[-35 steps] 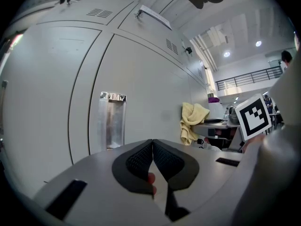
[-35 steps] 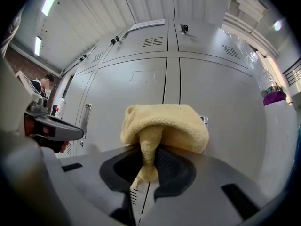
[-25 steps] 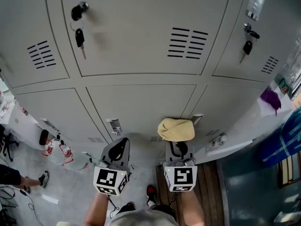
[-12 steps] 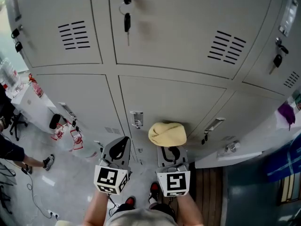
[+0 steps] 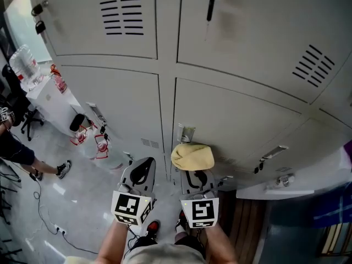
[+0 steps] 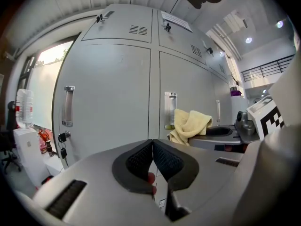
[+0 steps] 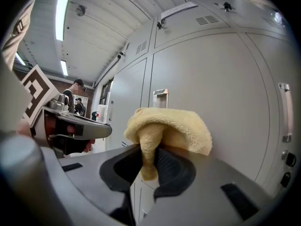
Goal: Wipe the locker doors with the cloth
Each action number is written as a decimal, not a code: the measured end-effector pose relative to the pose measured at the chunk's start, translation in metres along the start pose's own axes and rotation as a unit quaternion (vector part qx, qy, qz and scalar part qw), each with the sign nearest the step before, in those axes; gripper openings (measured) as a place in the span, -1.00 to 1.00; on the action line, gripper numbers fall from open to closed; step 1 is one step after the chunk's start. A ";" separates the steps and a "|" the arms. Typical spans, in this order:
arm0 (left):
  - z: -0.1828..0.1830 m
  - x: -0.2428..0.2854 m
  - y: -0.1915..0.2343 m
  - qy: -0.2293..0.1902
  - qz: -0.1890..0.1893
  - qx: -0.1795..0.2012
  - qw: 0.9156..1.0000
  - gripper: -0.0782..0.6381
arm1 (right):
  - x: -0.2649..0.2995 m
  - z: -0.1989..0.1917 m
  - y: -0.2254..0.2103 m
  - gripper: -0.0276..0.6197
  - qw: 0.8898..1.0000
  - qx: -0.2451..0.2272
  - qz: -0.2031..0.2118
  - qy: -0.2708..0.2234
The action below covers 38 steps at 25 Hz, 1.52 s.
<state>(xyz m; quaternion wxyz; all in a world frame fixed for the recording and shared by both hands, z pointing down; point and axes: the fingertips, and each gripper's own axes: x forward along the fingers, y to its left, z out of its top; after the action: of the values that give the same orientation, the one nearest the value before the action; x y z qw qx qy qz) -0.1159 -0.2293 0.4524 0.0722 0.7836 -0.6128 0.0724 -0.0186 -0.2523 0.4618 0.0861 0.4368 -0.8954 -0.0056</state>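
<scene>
- Two claws in play: the right claw (image 7: pixel 151 163) is clamped on a fold of the yellow cloth (image 7: pixel 168 125). The left claw (image 6: pixel 153 158) has its jaws together with nothing between them.
- Cloth position: bunched over the right claw's tip, lower centre of the head view. It sits close in front of the lower locker door (image 5: pixel 236 122), just beside its handle (image 5: pixel 186 133). Contact with the door cannot be confirmed.
- Step, as I judge it: the cloth is held at the door, with a wiping stroke about to start or just under way.
- Next move calls for pressing the cloth flat on the panel and sweeping across it, skirting the handle and the hanging key (image 5: pixel 209 7) on the door above.
- Writing: only the black-and-white square markers (image 5: pixel 201 210) on the claw cubes. The paper label (image 6: pixel 176 21) on an upper door is too small to read. No brand is visible.
</scene>
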 end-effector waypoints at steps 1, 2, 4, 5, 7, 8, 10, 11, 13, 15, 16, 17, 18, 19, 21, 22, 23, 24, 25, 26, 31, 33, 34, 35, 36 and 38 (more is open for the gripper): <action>-0.003 -0.001 0.003 0.002 0.004 -0.002 1.000 -0.72 | 0.003 -0.004 0.003 -0.68 1.000 0.002 0.006 0.004; -0.006 -0.002 0.005 0.005 0.008 -0.004 1.000 -0.72 | 0.006 -0.007 0.006 -0.68 1.000 0.004 0.011 0.007; -0.012 -0.003 0.010 0.010 0.016 -0.008 1.000 -0.72 | 0.012 -0.015 0.011 -0.68 1.000 0.008 0.021 0.012; -0.015 -0.003 0.012 0.013 0.020 -0.010 1.000 -0.72 | 0.015 -0.019 0.013 -0.68 1.000 0.009 0.025 0.016; -0.021 -0.004 0.016 0.018 0.025 -0.014 0.999 -0.72 | 0.021 -0.027 0.015 -0.68 0.999 0.012 0.030 0.024; -0.023 -0.004 0.018 0.019 0.028 -0.014 0.999 -0.72 | 0.025 -0.030 0.015 -0.68 0.999 0.015 0.032 0.027; -0.027 -0.004 0.022 0.022 0.034 -0.015 0.999 -0.72 | 0.032 -0.037 0.014 -0.68 0.999 0.021 0.034 0.034; -0.029 -0.004 0.024 0.024 0.037 -0.016 0.999 -0.72 | 0.036 -0.040 0.013 -0.68 0.998 0.023 0.035 0.038; -0.033 -0.004 0.027 0.027 0.042 -0.018 0.999 -0.72 | 0.040 -0.045 0.011 -0.68 0.998 0.024 0.034 0.041; -0.034 -0.004 0.029 0.029 0.046 -0.019 0.998 -0.72 | 0.042 -0.047 0.010 -0.68 0.998 0.026 0.034 0.042; -0.034 -0.004 0.030 0.028 0.047 -0.019 0.998 -0.72 | 0.043 -0.047 0.010 -0.68 0.998 0.027 0.035 0.043; -0.034 -0.004 0.030 0.028 0.049 -0.019 0.998 -0.72 | 0.043 -0.048 0.010 -0.68 0.998 0.027 0.035 0.043; -0.034 -0.004 0.031 0.028 0.050 -0.020 0.998 -0.72 | 0.043 -0.048 0.010 -0.68 0.998 0.028 0.034 0.044; -0.034 -0.004 0.031 0.027 0.050 -0.020 0.998 -0.72 | 0.042 -0.048 0.009 -0.68 0.998 0.028 0.033 0.043; -0.033 -0.003 0.031 0.026 0.050 -0.019 0.998 -0.72 | 0.042 -0.048 0.008 -0.68 0.998 0.029 0.031 0.042; -0.032 -0.003 0.030 0.026 0.049 -0.018 0.998 -0.72 | 0.041 -0.048 0.007 -0.68 0.998 0.029 0.029 0.042; -0.032 -0.003 0.029 0.025 0.048 -0.017 0.998 -0.72 | 0.040 -0.048 0.005 -0.68 0.998 0.029 0.027 0.041; -0.031 -0.003 0.028 0.025 0.047 -0.017 0.998 -0.72 | 0.039 -0.048 0.003 -0.68 0.998 0.029 0.024 0.040; -0.031 -0.002 0.027 0.025 0.045 -0.017 0.999 -0.72 | 0.038 -0.047 0.001 -0.68 0.999 0.030 0.020 0.040; -0.030 -0.001 0.026 0.025 0.043 -0.017 0.999 -0.72 | 0.037 -0.048 -0.002 -0.68 0.999 0.030 0.015 0.040; -0.026 0.006 0.014 0.023 0.024 -0.011 0.999 -0.72 | 0.026 -0.050 -0.019 -0.68 0.999 0.031 -0.010 0.041; -0.023 0.010 0.007 0.021 0.014 -0.009 1.000 -0.72 | 0.020 -0.051 -0.028 -0.68 0.998 0.034 -0.023 0.041; -0.022 0.013 0.003 0.021 0.008 -0.007 1.000 -0.72 | 0.017 -0.051 -0.033 -0.68 0.998 0.035 -0.030 0.041; -0.021 0.015 -0.001 0.021 0.002 -0.005 1.000 -0.72 | 0.014 -0.052 -0.038 -0.68 0.998 0.037 -0.037 0.042; -0.021 0.018 -0.006 0.021 -0.004 -0.003 1.000 -0.72 | 0.010 -0.053 -0.043 -0.68 0.997 0.039 -0.044 0.044; -0.019 0.022 -0.015 0.020 -0.014 -0.001 1.000 -0.72 | 0.004 -0.056 -0.052 -0.68 0.997 0.042 -0.056 0.046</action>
<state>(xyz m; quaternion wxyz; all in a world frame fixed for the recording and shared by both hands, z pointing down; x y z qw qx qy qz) -0.0967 -0.2426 0.4750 0.0861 0.7907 -0.5998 0.0868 0.0287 -0.2838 0.5131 0.1086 0.4891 -0.8641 0.0470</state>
